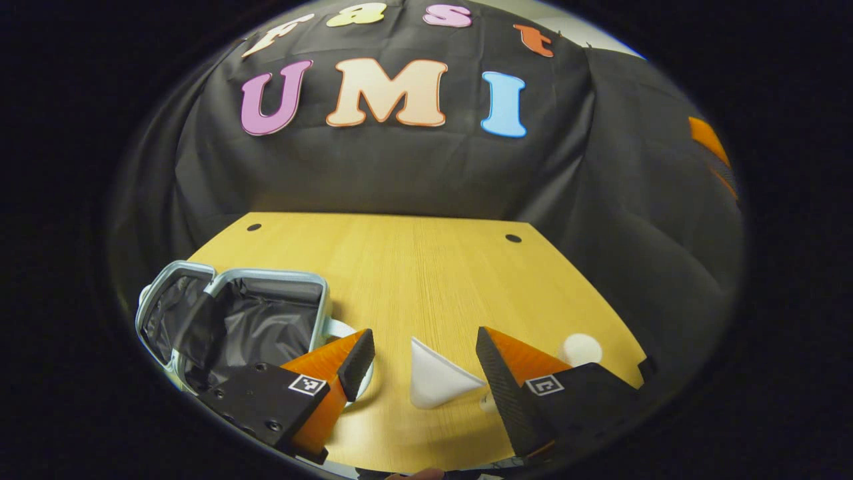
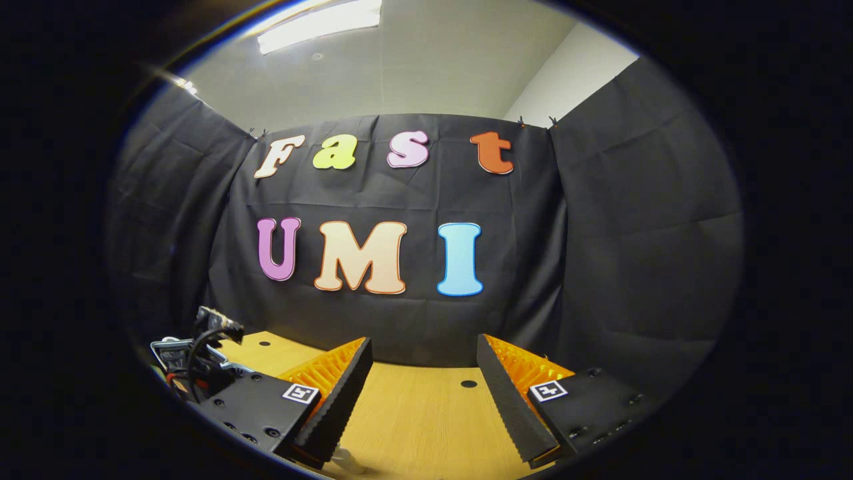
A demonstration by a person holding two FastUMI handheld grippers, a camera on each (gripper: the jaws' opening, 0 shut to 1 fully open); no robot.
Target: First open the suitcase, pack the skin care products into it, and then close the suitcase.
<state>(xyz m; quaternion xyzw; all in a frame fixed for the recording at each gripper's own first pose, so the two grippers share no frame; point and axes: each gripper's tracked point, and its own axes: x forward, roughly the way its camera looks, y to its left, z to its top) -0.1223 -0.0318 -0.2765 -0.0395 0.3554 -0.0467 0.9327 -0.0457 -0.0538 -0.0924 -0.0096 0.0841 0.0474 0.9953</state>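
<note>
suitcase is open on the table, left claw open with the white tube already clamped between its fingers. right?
Not clamped. In the left gripper view the left claw is open and the white tube lies on the table between its fingers, touching neither. The suitcase is open, as you said.

Black cloth (image 2: 633, 233) drapes the booth behind a wooden table (image 1: 426, 280); a ceiling light (image 2: 320, 23) glows overhead.

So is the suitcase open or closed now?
Open. In the left gripper view the suitcase lies on the table with its dark lining exposed inside the pale rim. Nothing shows inside it.
</note>
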